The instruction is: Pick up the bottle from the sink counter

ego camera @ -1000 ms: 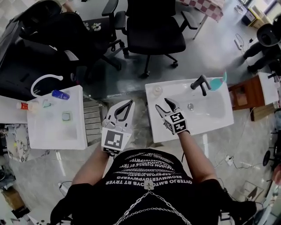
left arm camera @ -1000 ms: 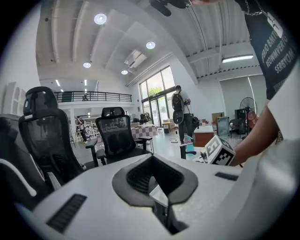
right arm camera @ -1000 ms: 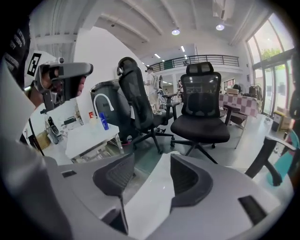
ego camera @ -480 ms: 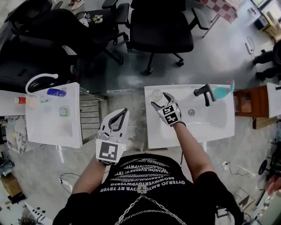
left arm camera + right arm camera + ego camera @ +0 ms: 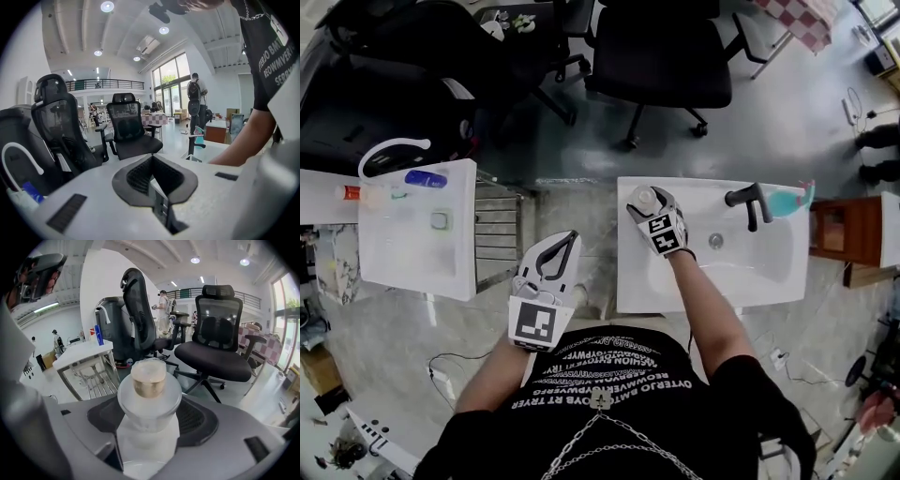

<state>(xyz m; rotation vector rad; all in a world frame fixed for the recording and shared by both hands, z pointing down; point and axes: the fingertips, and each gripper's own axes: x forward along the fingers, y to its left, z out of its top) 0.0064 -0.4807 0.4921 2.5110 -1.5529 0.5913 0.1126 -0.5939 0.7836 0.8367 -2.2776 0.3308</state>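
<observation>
The bottle (image 5: 149,401) is found upright at the back left corner of the sink counter (image 5: 637,281), not yet lifted. The right gripper (image 5: 647,199) is placed around it; its jaws have just been opening and stand wide, no squeeze evident. Closing and lifting remain. The left gripper (image 5: 570,240) is held off the counter, closed and empty. The faucet (image 5: 748,199) stands well apart; no obstruction is noted.
</observation>
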